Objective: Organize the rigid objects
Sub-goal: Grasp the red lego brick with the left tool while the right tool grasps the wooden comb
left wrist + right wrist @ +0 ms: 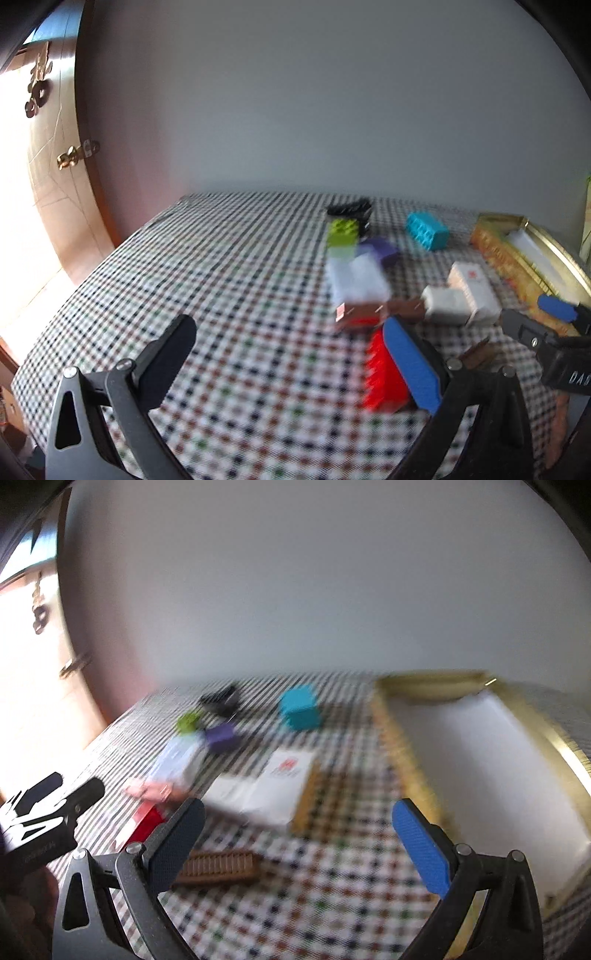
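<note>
Left gripper (295, 365) fingers are held wide apart over the checked worktop (221, 295), nothing gripped; red toothed block (384, 373) is seen just beside its blue finger. Right gripper (299, 845) fingers are likewise spread, empty. Brown ridged bar (218, 867) lies near them; gold tin (413, 760) sits beside on the right. Right view is blurred.

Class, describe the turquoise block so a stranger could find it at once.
Start at the gold-rimmed tray on the right of the checked tablecloth. Just left of the tray's far end, near the wall, lies the turquoise block. It lies apart from the other pieces and is the only turquoise one; the nearby bricks are green and purple.
</note>
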Tool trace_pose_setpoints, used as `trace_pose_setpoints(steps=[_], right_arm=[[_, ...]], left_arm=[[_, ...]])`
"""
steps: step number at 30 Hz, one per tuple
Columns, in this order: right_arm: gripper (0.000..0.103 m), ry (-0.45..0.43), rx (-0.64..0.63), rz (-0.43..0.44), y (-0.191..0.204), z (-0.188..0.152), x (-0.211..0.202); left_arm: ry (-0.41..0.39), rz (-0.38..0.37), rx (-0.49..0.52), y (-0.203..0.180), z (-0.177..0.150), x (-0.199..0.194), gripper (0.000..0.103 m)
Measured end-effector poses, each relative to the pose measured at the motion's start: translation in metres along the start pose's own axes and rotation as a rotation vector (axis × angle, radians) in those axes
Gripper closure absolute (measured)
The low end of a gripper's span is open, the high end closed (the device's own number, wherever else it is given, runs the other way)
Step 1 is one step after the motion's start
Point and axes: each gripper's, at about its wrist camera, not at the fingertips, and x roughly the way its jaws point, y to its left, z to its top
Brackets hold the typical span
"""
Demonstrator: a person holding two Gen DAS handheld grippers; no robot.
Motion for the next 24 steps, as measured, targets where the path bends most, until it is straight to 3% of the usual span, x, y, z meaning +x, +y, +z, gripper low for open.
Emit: trace_pose_setpoints(steps=[7, 12, 18, 21, 24], right_arm=[[0.0, 0.142, -0.167, 0.099, 0.043, -0.014, 0.023], [0.0, 0.25, -0.155, 0.152, 0.054, -0.021, 0.039], [0.0, 0.259, -0.205, 0.115, 0.073, -0.022, 0.045], [0.001, 0.273, -0.243, 0.062, 0.081, -0.025, 0.051], [0.001, 0.266, -0.221, 0.088, 0.073, -0.024, 0.049]], left_arm=[[0.043, -0.023, 0.023, 0.02, -0.014, -0.002, 0.0], [0.056, 0.009, 0.05, 0.028, -0.019, -0.002, 0.0], [0.081, -0.038, 0.024, 0.034, -0.022, 0.004, 0.0], [0.076, -0.067, 0.057, 0.028, -0.023, 0.003, 0.0], [0.075, -0.089, 0.08, 0.021, -0.023, 0.002, 0.0]])
